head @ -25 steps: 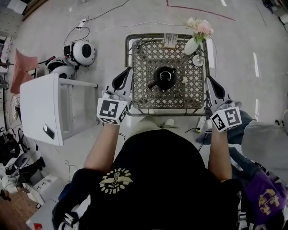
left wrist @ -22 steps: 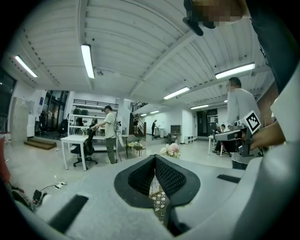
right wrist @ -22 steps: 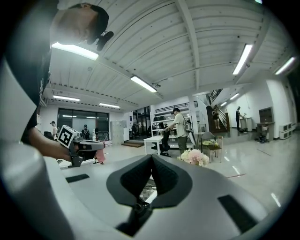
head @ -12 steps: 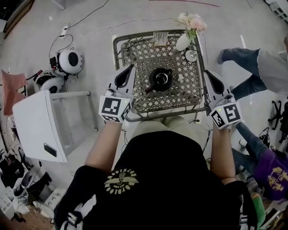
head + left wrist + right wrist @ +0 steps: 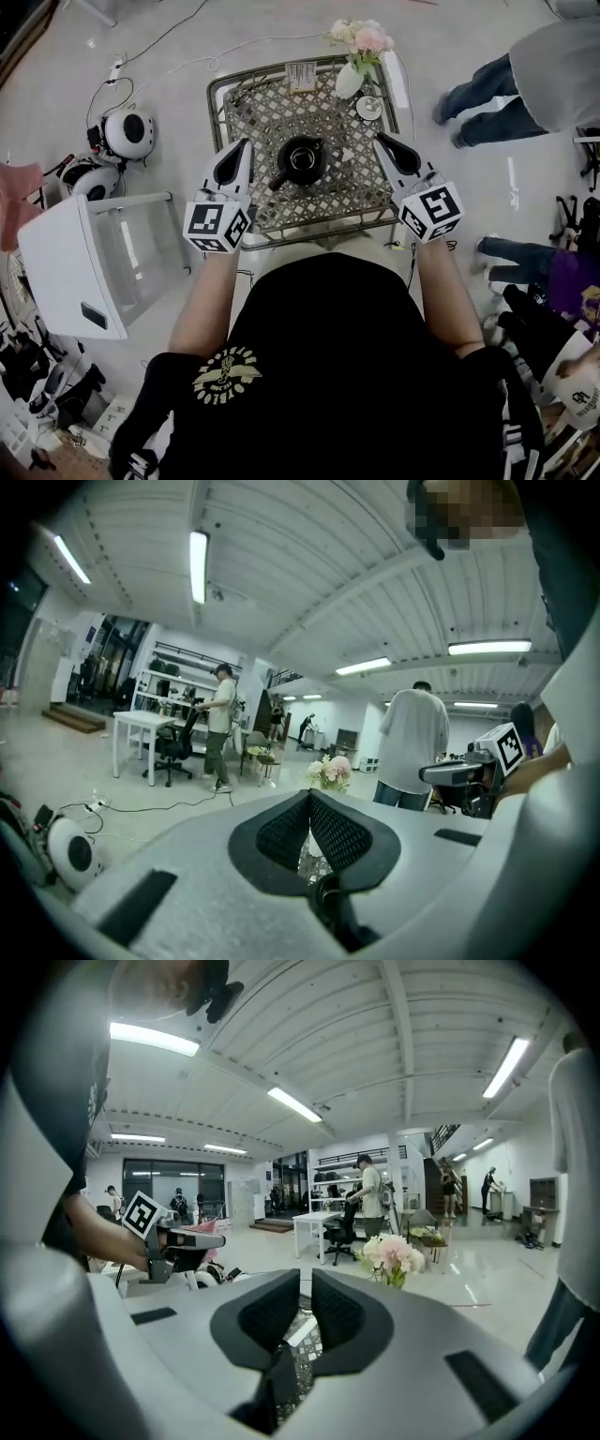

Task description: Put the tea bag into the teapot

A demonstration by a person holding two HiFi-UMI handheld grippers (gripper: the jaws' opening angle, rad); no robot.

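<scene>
The person stands at the near edge of the small lattice table (image 5: 246,101) and holds one tool low at each side of the black teapot (image 5: 302,159), which sits about in the middle of the table. The left gripper (image 5: 246,144) has its jaws brought together at the tips with nothing between them. The right gripper (image 5: 381,143) is closed to a thin slit and also holds nothing, so the tea bag is not picked up yet. A small pale thing (image 5: 347,155) lies on the lattice just to the right of the teapot. I think this is the tea bag, but it is too small to be sure. In my opinion the next step is to open the right jaws and take that piece. The danger is that it lies thin and flat on an open grid: the jaws may scrape the metal and miss it, or push it against the pot or into a hole. The vase of flowers (image 5: 351,80) and a small dish (image 5: 368,108) stand not far beyond the right gripper, so a too wide reach could knock them. I cannot tell whether the teapot's lid is on; if it is, the bag cannot go in.
</scene>
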